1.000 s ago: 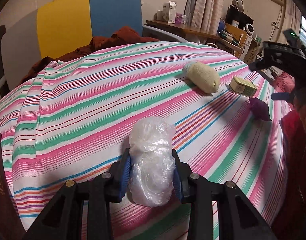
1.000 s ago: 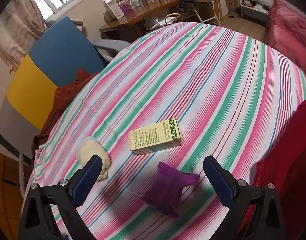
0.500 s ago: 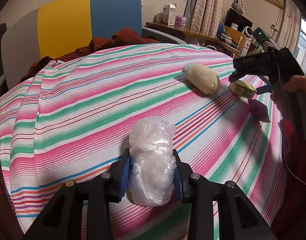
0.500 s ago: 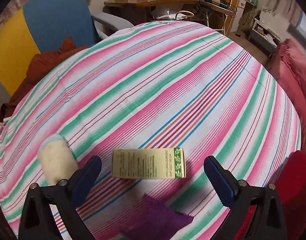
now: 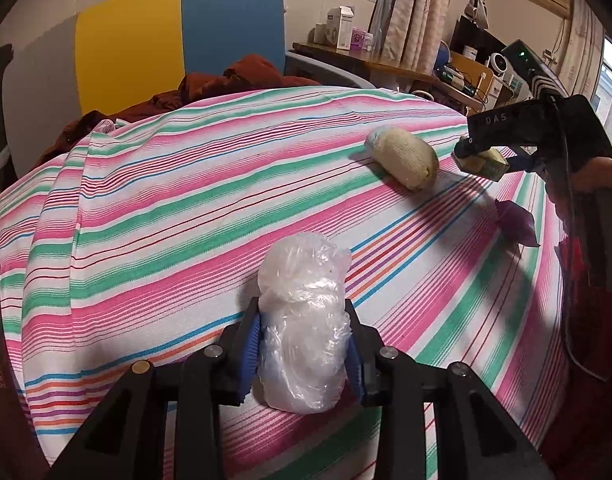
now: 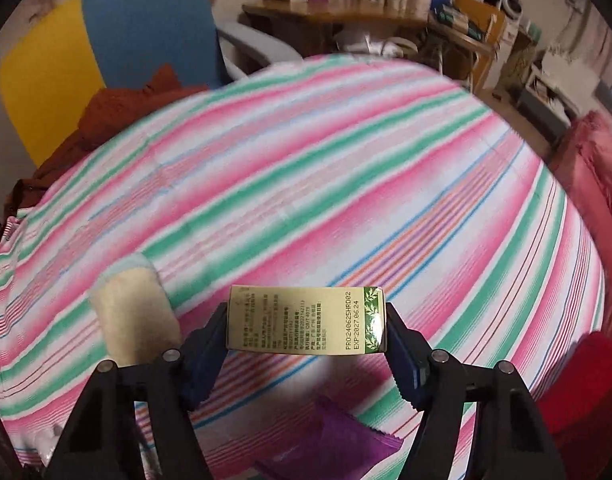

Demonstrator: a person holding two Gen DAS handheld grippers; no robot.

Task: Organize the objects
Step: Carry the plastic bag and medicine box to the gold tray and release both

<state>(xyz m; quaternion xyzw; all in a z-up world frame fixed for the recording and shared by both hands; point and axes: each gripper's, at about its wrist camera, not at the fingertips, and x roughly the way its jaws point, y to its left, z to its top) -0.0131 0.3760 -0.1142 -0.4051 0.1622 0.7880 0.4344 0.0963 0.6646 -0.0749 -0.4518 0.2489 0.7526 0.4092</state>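
**Both grippers loaded over the striped cloth**

The left gripper (image 5: 304, 350) was clenched on a crumpled plastic bag (image 5: 304, 320), its blue fingers (image 5: 250, 350) pressing into both sides, the bag's top bulging beyond the tips. The right gripper (image 6: 306, 340) had just been closing and now grasped a box (image 6: 306, 320) end to end, printed face toward the camera. A rolled sock (image 6: 134, 312) lay on the striped cloth (image 6: 306, 160) just left of the right fingers (image 6: 204, 360); a purple sachet (image 6: 329, 444) lay beneath and behind them.
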